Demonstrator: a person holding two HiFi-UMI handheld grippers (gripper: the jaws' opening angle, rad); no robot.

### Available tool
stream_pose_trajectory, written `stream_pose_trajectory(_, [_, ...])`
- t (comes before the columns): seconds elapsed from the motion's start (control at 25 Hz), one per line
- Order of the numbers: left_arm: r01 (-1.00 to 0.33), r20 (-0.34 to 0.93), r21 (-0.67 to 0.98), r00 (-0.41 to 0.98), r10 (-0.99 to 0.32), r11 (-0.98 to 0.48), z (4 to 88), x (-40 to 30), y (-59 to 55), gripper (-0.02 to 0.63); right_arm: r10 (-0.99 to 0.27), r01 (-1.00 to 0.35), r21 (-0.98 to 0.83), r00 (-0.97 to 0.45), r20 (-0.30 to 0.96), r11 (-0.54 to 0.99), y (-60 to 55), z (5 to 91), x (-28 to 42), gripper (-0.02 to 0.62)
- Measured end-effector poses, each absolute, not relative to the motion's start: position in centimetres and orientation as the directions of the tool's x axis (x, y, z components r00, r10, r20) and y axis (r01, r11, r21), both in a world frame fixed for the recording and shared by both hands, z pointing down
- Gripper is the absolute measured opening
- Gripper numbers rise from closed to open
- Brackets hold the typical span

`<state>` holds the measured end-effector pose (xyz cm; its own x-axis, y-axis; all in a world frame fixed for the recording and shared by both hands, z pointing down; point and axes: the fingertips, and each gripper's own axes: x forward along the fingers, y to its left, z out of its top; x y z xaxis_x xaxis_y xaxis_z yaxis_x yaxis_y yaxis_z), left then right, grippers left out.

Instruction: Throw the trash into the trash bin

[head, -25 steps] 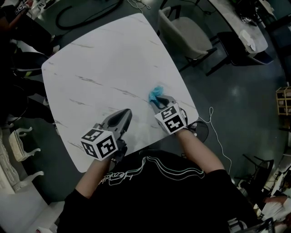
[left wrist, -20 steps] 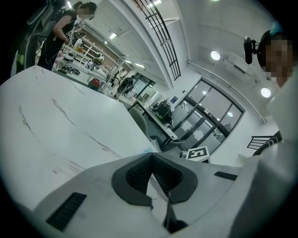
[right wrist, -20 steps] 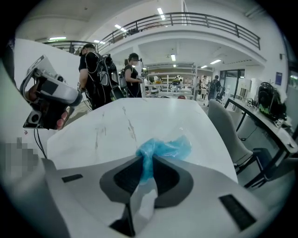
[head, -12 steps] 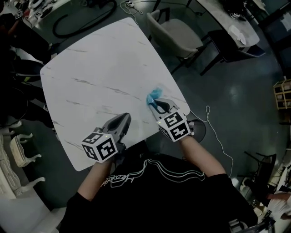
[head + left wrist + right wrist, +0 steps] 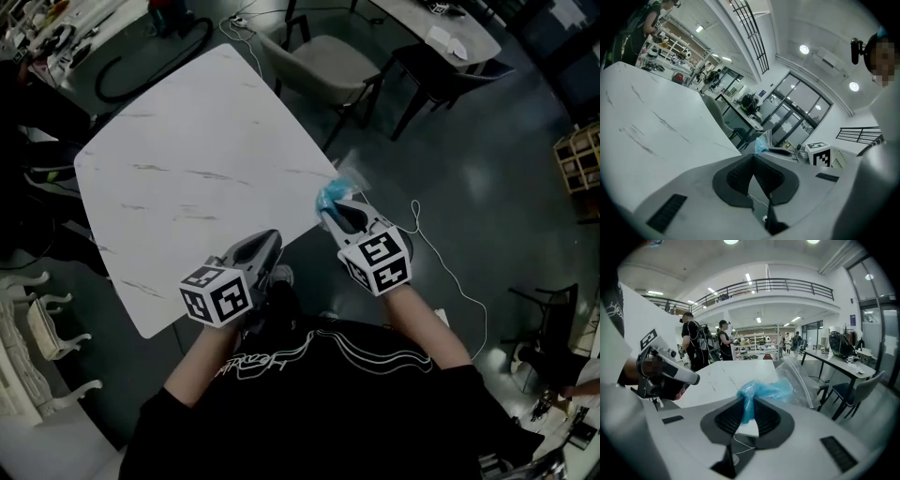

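Pinching blue trash (image 5: pixel 766 391), right gripper (image 5: pixel 334 215) tilted down; left gripper (image 5: pixel 265 242) (closed) alongside

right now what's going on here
A person holds a gripper in each hand. The right gripper is shut on the trash, a crumpled blue and clear plastic bag, and holds it in the air by the table's corner. The left gripper is shut and empty, near the table's edge in front of the person. I can't see a bin in any view.
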<state>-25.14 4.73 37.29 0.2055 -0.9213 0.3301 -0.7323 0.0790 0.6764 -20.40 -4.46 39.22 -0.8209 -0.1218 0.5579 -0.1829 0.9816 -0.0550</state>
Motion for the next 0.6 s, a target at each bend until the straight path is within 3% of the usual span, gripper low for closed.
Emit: stream_pose_trajectory(0.6, [-0.797, 0.322, 0.58, 0.413, -0.852, -0.167, 33.2, -4.4, 1.1, 0.005, -0.405, -0.464, -0.029, -0.802, 0.44, 0.886, -6.8, 34.0, 3.5, 0.08])
